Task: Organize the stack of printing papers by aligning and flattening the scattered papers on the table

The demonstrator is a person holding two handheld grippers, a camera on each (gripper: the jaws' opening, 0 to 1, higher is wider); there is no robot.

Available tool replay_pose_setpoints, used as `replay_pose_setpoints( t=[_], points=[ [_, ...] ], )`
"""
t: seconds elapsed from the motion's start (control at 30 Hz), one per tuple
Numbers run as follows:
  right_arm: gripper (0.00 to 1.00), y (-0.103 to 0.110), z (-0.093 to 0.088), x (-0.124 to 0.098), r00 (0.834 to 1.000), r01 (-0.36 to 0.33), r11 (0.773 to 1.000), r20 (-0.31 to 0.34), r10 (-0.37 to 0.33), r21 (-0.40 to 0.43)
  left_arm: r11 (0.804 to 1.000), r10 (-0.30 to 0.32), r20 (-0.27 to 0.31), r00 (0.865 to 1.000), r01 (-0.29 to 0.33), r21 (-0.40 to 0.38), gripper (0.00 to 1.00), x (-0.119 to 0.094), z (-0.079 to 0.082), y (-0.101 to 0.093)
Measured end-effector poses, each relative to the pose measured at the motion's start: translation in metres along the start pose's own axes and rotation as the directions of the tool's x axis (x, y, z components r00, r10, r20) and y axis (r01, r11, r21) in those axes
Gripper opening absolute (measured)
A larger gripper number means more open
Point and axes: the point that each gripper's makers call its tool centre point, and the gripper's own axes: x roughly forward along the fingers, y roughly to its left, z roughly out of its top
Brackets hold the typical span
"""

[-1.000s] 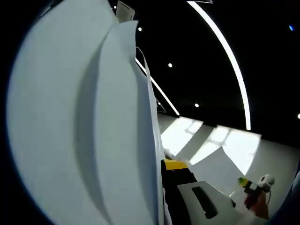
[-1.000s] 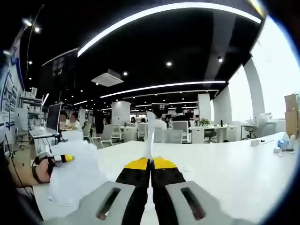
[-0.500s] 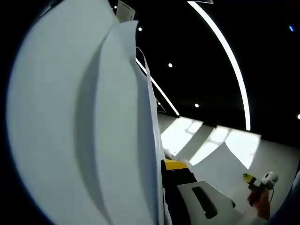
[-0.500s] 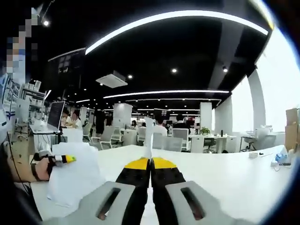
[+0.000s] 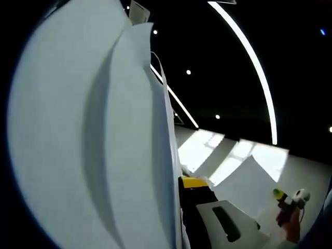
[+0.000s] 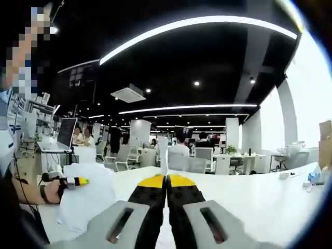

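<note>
Holding the papers up off the bench, the person is working with both tongs at once, and the sheets are standing on edge rather than lying flat. In the left gripper view the left tongs are sitting closed against the sheets, which are bowing in a broad white curve right in front of the lens, so they are reading as clamped on the papers. In the right gripper view the right tongs are pressed together with the thin edge of a sheet rising from between their yellow tips, clamped on it too; off to the left the other tongs are gripping the far side of the crumpled-looking bundle. Judging from this, the gathering is largely done, but the edges are looking uneven, so squaring them up, setting the stack down and flattening it on the bench are still remaining.
</note>
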Motion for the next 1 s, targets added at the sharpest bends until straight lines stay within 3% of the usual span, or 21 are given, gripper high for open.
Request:
replay_pose_setpoints(
  t=[0.37,1.0],
  points=[
    [0.0,0.01,0.017,-0.005,0.999,-0.022,0.999,0.035,0.023,-0.024,1.0,0.0,0.0,1.0,0.0,0.0,0.06,0.0,0.0,0.002],
    [0.0,0.018,0.03,-0.007,0.997,-0.034,0.999,0.067,0.037,-0.042,1.0,-0.001,0.0,1.0,0.001,-0.001,0.06,-0.002,-0.003,0.0]
  ],
)
